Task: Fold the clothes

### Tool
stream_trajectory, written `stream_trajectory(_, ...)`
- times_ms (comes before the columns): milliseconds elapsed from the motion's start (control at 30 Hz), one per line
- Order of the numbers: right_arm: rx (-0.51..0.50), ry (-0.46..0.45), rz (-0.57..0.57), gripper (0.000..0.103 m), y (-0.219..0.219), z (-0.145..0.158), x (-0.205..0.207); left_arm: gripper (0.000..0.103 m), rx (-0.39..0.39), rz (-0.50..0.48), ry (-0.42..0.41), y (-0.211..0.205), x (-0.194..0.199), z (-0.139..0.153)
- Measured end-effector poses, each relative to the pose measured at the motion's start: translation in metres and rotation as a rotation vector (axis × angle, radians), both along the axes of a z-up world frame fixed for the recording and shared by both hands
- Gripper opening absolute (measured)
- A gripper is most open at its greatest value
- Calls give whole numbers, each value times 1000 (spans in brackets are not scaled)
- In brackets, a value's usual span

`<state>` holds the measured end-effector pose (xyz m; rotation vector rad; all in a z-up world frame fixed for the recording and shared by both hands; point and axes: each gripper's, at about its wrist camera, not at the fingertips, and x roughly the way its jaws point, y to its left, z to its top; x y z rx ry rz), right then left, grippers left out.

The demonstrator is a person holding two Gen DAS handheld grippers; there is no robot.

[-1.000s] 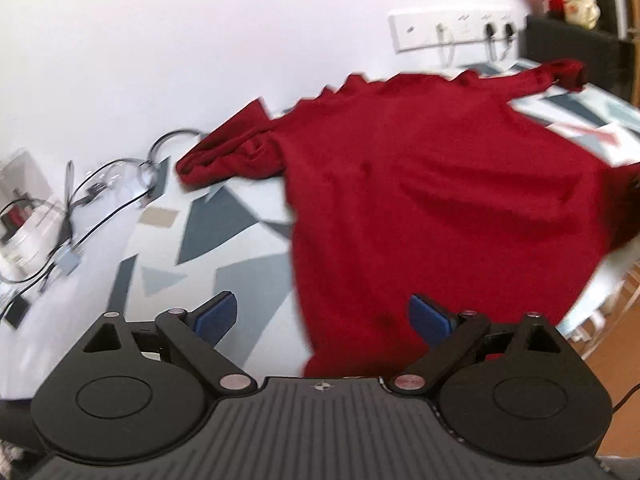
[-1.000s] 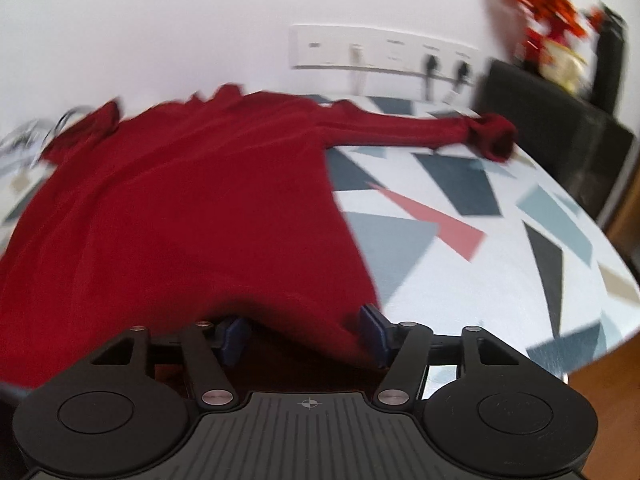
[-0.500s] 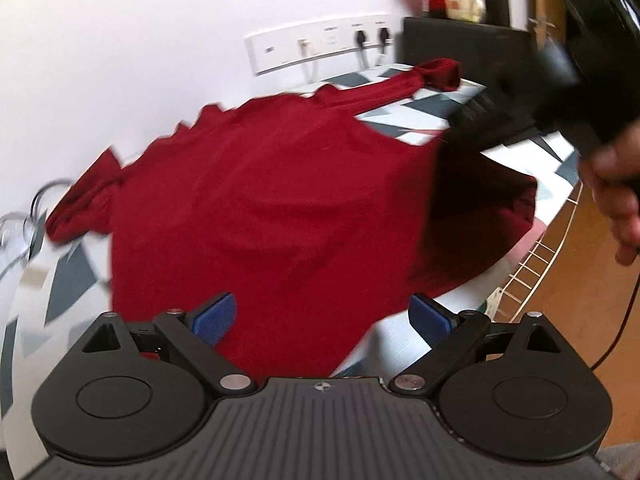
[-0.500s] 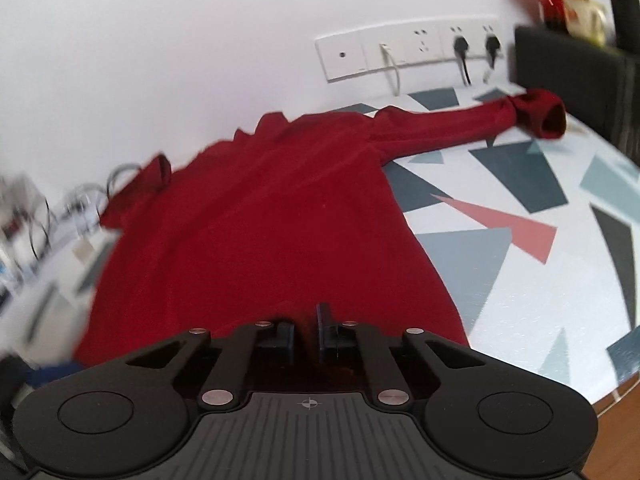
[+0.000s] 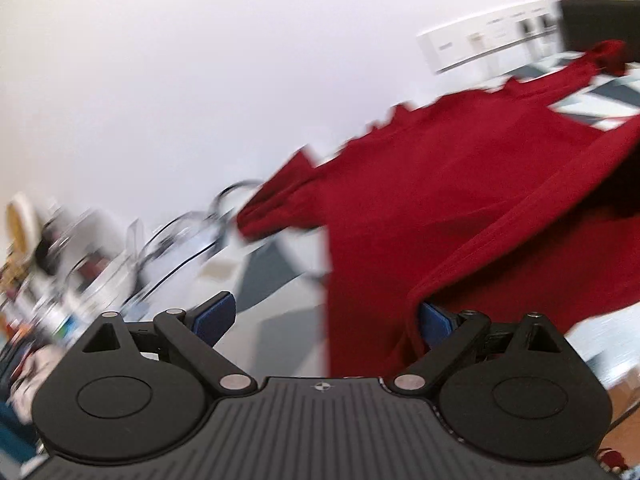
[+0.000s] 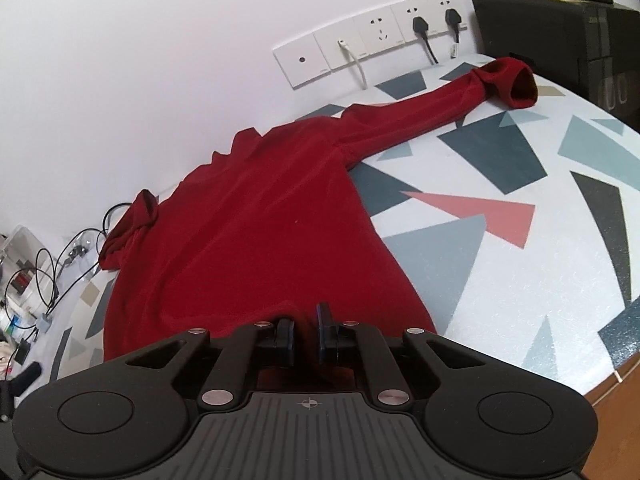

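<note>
Right wrist: unlabelled red sweater (image 6: 256, 240).

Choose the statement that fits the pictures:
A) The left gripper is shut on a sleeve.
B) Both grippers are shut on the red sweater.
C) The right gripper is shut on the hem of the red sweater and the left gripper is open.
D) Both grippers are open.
C: the right gripper has its jaws pressed together on the hem of the red sweater, while the left gripper has its jaws wide apart.

The right gripper (image 6: 306, 330) has closed on the red sweater's (image 6: 256, 224) hem, lifting it beside the left gripper (image 5: 324, 316)
</note>
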<state>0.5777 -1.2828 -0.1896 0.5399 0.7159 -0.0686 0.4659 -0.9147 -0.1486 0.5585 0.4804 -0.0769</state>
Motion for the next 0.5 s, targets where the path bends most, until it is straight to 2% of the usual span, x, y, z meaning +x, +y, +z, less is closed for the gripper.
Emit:
stream_trajectory(67, 3, -2, 14, 10, 3, -1, 1, 97, 36, 41, 8, 13, 4, -4)
stream_trajectory(200, 14, 3, 31, 11, 11, -3, 5, 98, 65, 7, 135, 20, 6, -19)
stream_trajectory(300, -10, -1, 7, 10, 15, -2, 4, 98, 114, -54, 96, 12, -7, -26)
stream_trajectory(500, -42, -28, -73, 3, 8, 2, -3, 98, 152, -92, 65, -3, -12, -31)
